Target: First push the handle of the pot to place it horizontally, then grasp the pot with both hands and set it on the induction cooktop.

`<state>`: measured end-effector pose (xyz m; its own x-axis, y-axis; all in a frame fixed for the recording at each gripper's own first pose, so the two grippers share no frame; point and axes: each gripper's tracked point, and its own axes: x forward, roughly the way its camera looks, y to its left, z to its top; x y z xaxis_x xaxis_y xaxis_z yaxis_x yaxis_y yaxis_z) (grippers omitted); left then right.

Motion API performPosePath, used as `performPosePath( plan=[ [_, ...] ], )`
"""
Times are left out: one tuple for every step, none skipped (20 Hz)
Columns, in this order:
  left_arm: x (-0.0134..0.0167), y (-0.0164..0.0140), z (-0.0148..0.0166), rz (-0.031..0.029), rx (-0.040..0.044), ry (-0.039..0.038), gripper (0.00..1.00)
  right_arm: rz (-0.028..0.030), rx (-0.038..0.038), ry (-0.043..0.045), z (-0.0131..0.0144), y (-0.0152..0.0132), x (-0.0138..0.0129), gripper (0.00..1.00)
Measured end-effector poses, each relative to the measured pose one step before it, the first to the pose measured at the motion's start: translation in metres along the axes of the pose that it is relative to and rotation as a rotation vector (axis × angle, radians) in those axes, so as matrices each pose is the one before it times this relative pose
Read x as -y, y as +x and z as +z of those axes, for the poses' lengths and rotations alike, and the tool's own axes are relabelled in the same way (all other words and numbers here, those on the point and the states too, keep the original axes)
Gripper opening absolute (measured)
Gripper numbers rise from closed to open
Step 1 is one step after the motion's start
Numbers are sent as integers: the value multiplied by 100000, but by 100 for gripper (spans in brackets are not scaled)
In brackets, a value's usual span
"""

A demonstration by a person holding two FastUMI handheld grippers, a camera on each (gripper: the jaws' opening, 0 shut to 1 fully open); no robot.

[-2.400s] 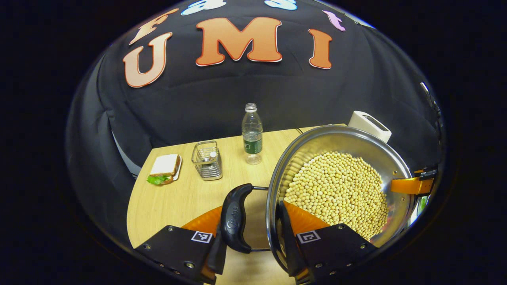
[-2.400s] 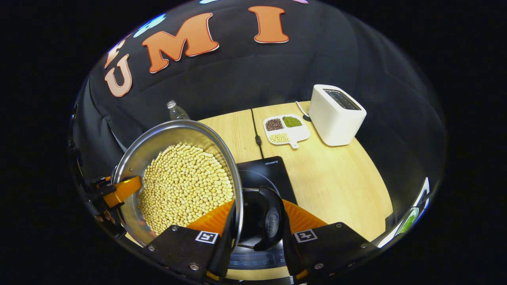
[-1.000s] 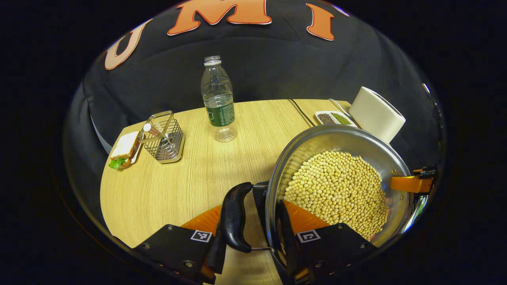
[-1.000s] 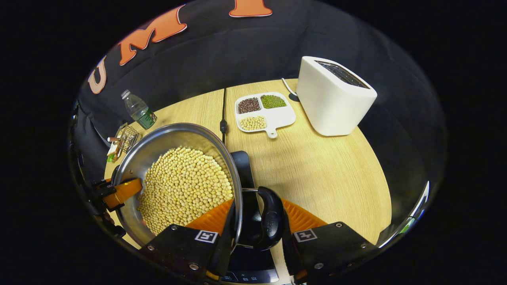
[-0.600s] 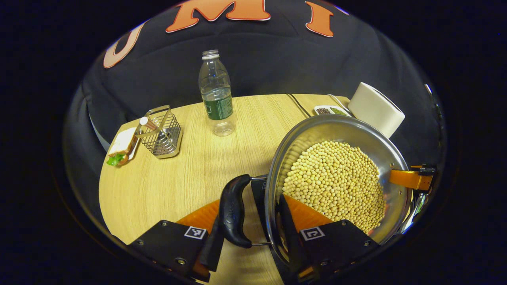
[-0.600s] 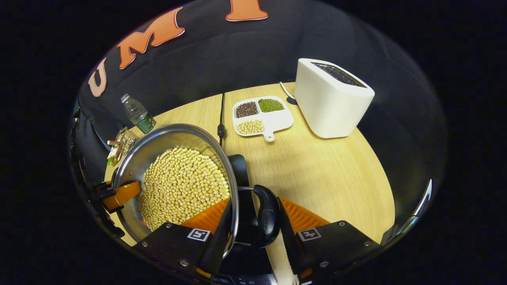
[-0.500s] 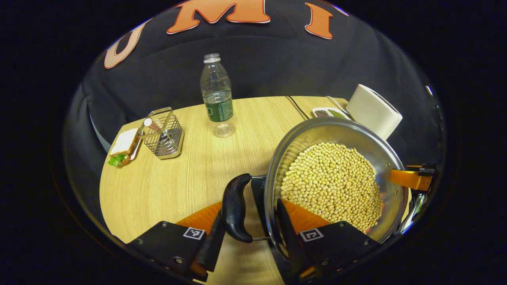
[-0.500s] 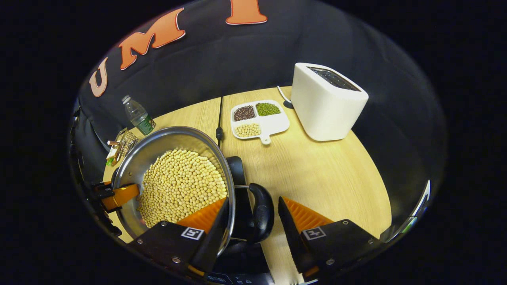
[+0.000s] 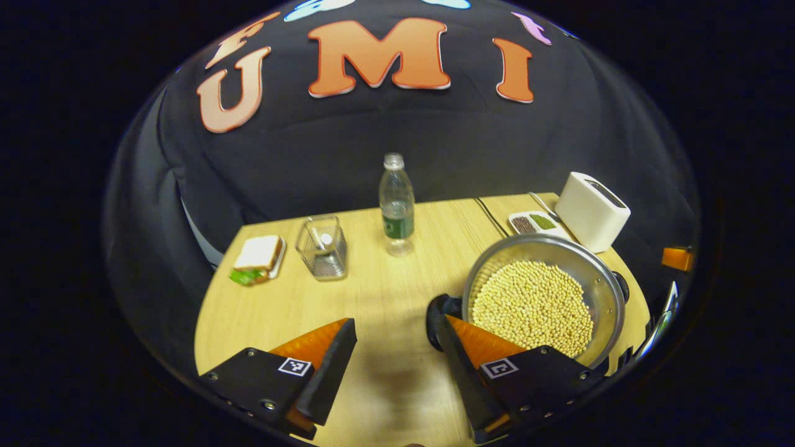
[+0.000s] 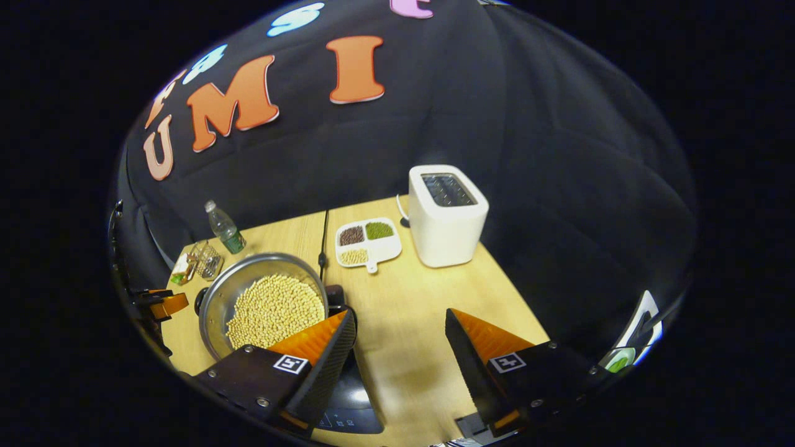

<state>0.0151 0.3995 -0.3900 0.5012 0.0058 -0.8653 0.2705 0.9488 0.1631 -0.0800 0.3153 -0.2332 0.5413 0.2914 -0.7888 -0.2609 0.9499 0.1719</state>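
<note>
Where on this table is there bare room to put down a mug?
Bare table lies in front of the toaster, to the right of the pot. Another free patch sits between the bottle, the wire basket and the pot, toward the near edge. It is crowded around the bean tray, wedged between cord, toaster and pot.

Our left tongs (image 9: 392, 347) hang above the surface (image 9: 372, 298) with jaws spread wide, gripping nothing. Our right tongs (image 10: 400, 344) hang above the surface too, jaws likewise spread and empty.
</note>
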Motion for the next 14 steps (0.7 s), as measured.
performPosePath(
  plan=[
    [-386,-1437,1552,864,3677,-656,83,-1173,5060,616,1375,-982,952,91],
    [-299,-1280,1901,280,4330,-2380,83,-859,4985,410,1759,-1022,862,91],
    [-634,-1248,2355,371,5271,-2926,83,-279,5059,241,1755,-1286,409,91],
    [-622,-1160,2660,665,5629,-2795,83,299,4983,-190,2164,-897,293,91],
    [-809,-1016,2271,1300,4906,-2225,83,296,4955,-595,2054,-278,721,90],
    [-577,-854,2237,780,3915,-2695,83,403,5160,-954,2197,-605,594,90],
    [-765,-1231,2324,227,3437,-3253,83,-151,4979,-1617,2337,-1373,575,91],
    [-301,-840,2159,61,3597,-2912,83,-934,4738,-2373,2128,-913,703,91],
    [-960,-1184,2441,1037,4140,-1436,83,-1392,4108,-2683,1898,-1143,791,91],
    [-682,-777,2284,1404,5043,-55,83,-1004,3774,-2128,1868,-787,657,91],
    [-862,-630,2168,2223,5204,643,83,-242,3664,-1568,1818,-727,357,91],
    [-699,-385,2092,3239,5806,1197,81,-38,3234,-1226,1754,-532,270,96],
    [-487,-449,2270,3094,4966,592,83,-208,3063,-1351,1561,-782,297,93],
    [-8,-448,2027,1344,4286,-520,80,-627,3232,-1750,1554,-146,500,93]
  ],
)
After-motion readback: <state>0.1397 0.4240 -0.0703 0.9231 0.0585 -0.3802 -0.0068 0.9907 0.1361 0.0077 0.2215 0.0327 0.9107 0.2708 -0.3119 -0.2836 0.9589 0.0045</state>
